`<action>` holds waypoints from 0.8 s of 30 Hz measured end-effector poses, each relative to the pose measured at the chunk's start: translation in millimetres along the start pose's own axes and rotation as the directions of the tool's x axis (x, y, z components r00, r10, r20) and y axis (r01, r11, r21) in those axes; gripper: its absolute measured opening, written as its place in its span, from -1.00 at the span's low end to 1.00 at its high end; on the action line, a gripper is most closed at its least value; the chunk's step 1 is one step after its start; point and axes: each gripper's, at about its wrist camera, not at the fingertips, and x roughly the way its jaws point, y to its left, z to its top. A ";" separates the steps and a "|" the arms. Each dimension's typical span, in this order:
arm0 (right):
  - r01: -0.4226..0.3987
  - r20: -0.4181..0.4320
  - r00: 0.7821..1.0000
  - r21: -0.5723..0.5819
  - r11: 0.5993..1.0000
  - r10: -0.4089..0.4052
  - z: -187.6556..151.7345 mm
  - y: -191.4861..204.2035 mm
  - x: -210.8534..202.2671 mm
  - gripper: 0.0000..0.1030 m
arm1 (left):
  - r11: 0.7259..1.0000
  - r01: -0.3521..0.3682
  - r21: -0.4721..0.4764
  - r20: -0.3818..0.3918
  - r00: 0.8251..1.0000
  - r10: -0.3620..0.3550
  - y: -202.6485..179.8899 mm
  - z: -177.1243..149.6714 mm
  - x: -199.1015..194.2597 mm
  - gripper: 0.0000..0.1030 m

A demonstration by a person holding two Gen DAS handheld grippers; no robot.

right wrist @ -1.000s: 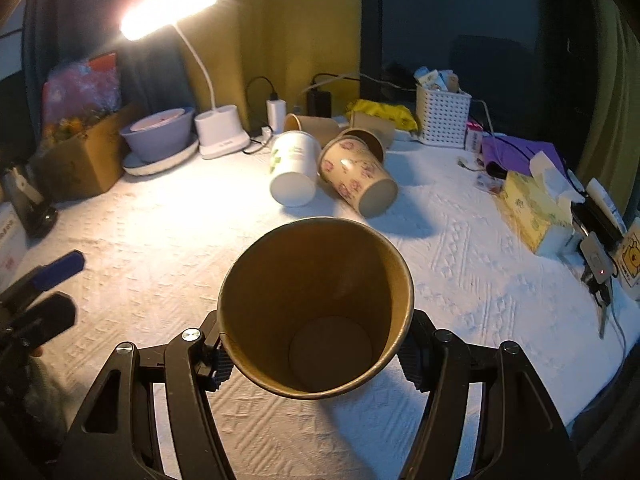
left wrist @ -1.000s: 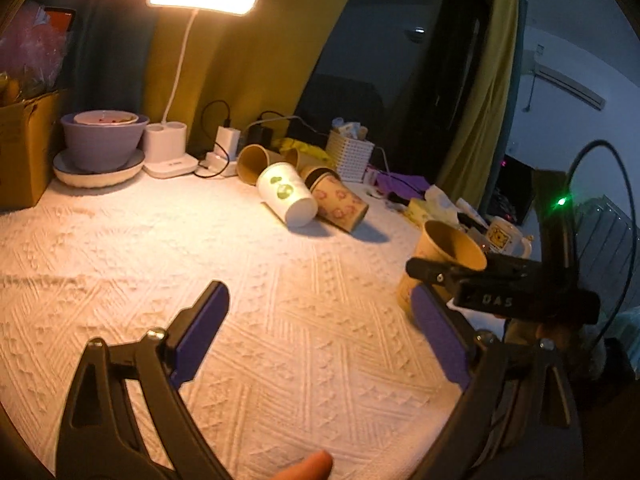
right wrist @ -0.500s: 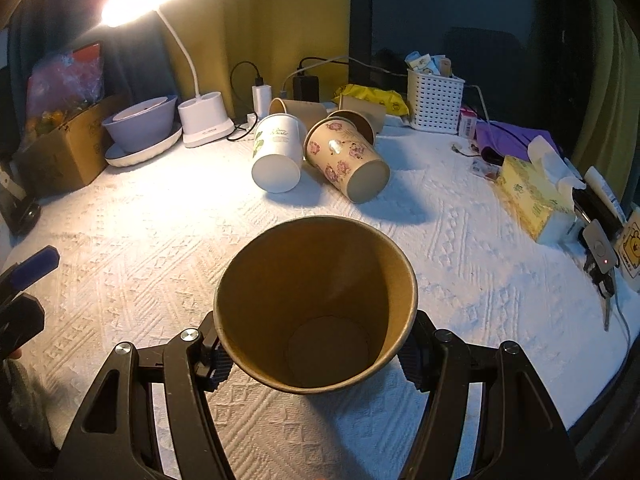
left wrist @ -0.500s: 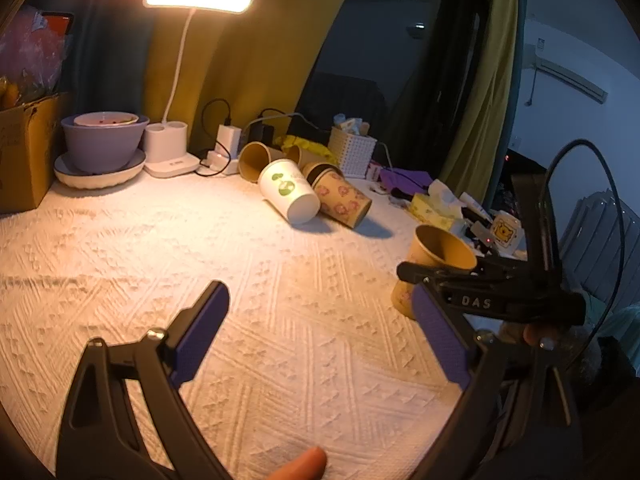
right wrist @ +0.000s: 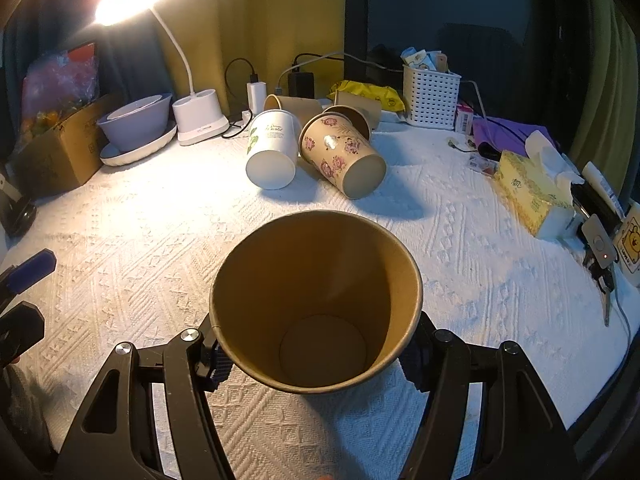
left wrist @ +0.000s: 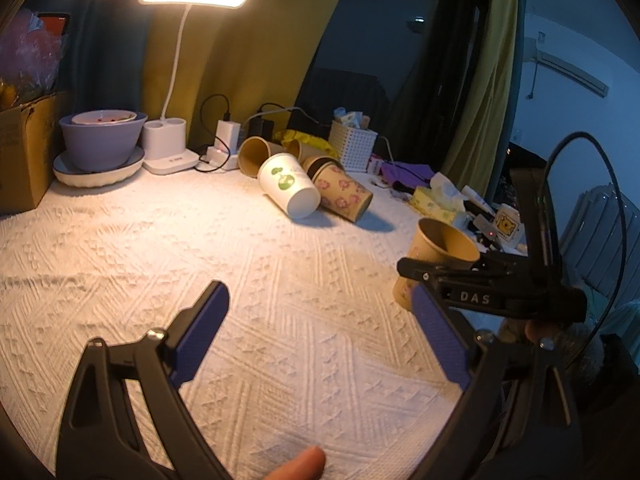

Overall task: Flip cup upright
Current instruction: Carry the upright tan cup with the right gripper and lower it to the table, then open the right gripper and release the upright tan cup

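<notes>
My right gripper [right wrist: 316, 360] is shut on a brown paper cup [right wrist: 316, 300], mouth up, its base at or just above the white cloth [right wrist: 160, 248]. In the left wrist view the same cup [left wrist: 436, 252] stands upright at the right, clamped by the right gripper [left wrist: 440, 276]. My left gripper [left wrist: 320, 336] is open and empty over the cloth's near part. A white cup with green leaves [left wrist: 290, 190] and a brown cup with pink figures [left wrist: 340, 194] lie on their sides further back, with two plain brown cups [left wrist: 256, 154] behind them.
A lit desk lamp [left wrist: 176, 80], a purple bowl on a plate [left wrist: 100, 144] and a cardboard box [left wrist: 24, 152] stand at the back left. A white basket [right wrist: 430, 96], a tissue box [right wrist: 532, 196] and keys [right wrist: 600, 256] lie at the right.
My right gripper has moved the brown cup lower and slightly nearer, keeping it upright. My left gripper stays open and hardly moves.
</notes>
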 end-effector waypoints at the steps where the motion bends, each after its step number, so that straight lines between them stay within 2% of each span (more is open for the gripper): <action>1: 0.001 -0.001 1.000 0.001 1.000 -0.001 -0.2 -0.3 0.1 0.33 | 1.000 0.000 0.003 -0.002 1.000 0.000 -0.4 -0.2 0.3 0.82; 6: -0.002 -0.004 1.000 0.008 1.000 0.002 -0.1 -1.9 -0.5 0.36 | 1.000 -0.001 0.020 -0.011 1.000 0.001 -2.5 -1.5 2.2 0.82; 8: -0.006 -0.002 1.000 0.012 1.000 0.006 -0.1 -2.3 -1.2 0.55 | 1.000 0.000 0.022 -0.018 1.000 0.000 -2.7 -1.6 3.4 0.82; 9: -0.013 0.001 1.000 0.016 1.000 0.013 -0.4 -2.6 -3.1 0.58 | 1.000 0.000 0.023 -0.022 1.000 0.001 -2.9 -1.5 4.1 0.82; 16: -0.019 0.020 1.000 0.032 0.999 0.018 0.4 -6.2 -18.6 0.62 | 0.997 -0.019 0.071 -0.048 0.999 0.022 -13.1 -2.5 6.6 0.82; 24: -0.013 0.053 0.999 0.033 0.999 0.011 -0.2 -6.7 -45.4 0.63 | 0.996 -0.016 0.088 -0.023 1.000 0.018 -26.0 2.6 -4.9 0.82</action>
